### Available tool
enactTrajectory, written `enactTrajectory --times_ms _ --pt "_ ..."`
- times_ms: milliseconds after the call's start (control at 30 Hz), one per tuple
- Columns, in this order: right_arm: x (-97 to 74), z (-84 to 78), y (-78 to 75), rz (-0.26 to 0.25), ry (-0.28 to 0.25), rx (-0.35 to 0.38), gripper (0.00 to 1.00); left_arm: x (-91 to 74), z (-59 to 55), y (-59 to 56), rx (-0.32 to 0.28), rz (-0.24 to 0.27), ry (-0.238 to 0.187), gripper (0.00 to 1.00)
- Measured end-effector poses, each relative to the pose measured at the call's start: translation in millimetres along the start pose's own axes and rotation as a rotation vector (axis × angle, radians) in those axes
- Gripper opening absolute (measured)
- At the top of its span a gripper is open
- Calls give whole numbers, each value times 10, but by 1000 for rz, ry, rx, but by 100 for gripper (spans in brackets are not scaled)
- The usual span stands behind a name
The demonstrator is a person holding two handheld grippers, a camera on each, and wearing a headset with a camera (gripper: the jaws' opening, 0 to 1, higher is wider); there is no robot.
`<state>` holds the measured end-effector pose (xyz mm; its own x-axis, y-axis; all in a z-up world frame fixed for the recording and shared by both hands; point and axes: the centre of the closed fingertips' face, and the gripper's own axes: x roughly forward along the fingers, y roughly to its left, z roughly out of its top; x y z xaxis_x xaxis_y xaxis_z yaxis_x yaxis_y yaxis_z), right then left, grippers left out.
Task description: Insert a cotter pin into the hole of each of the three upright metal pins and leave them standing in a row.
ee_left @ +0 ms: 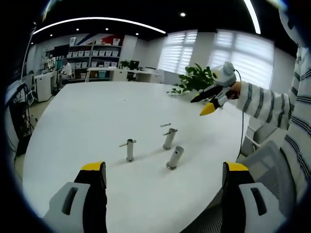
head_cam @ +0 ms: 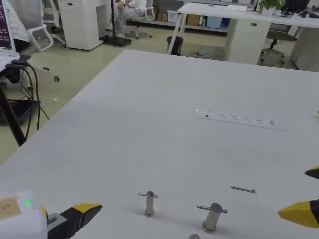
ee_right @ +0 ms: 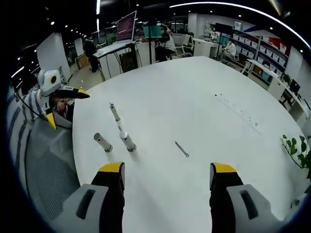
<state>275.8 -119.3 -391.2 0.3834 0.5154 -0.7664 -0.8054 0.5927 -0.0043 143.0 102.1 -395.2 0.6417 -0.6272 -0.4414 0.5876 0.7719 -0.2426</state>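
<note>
On the near table (head_cam: 149,99), two pins (head_cam: 149,204) carry cotters (head_cam: 148,194); a third pin (ee_left: 175,158) is bare. A loose cotter (head_cam: 243,189) lies right of them. Left tongs (ee_left: 164,167) and right tongs (ee_right: 165,167) stand apart.

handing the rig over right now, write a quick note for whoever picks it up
Left gripper: open, empty, held above the table.
Right gripper: open, empty, also off the work.
Things: three metal pins stand upright near the table's front edge. A loose cotter pin lies flat just beyond them.
Done: the first pin and second pin each have a cotter pin through the hole.
Left: the third pin shows no cotter pin. Pick up the loose one and insert it. The three stand in a triangle rather than a row, so they probably need lining up.
</note>
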Motion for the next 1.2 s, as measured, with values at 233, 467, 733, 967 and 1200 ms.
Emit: enactTrajectory --times_ms 233,467,733,967,1200 --pt "214 94 -112 -1 47 -177 47 -38 -17 3 -4 19 5 99" --pt "553 -43 -220 58 156 -291 41 -83 26 40 -6 41 -10 99" --pt "826 -37 -243 113 211 -362 26 -127 28 77 -19 65 -17 99" --pt "1035 -149 -332 126 290 -400 17 -150 33 92 -27 76 -23 99" --pt "1145 -239 -403 135 333 -395 7 -202 5 152 -34 95 -17 97"
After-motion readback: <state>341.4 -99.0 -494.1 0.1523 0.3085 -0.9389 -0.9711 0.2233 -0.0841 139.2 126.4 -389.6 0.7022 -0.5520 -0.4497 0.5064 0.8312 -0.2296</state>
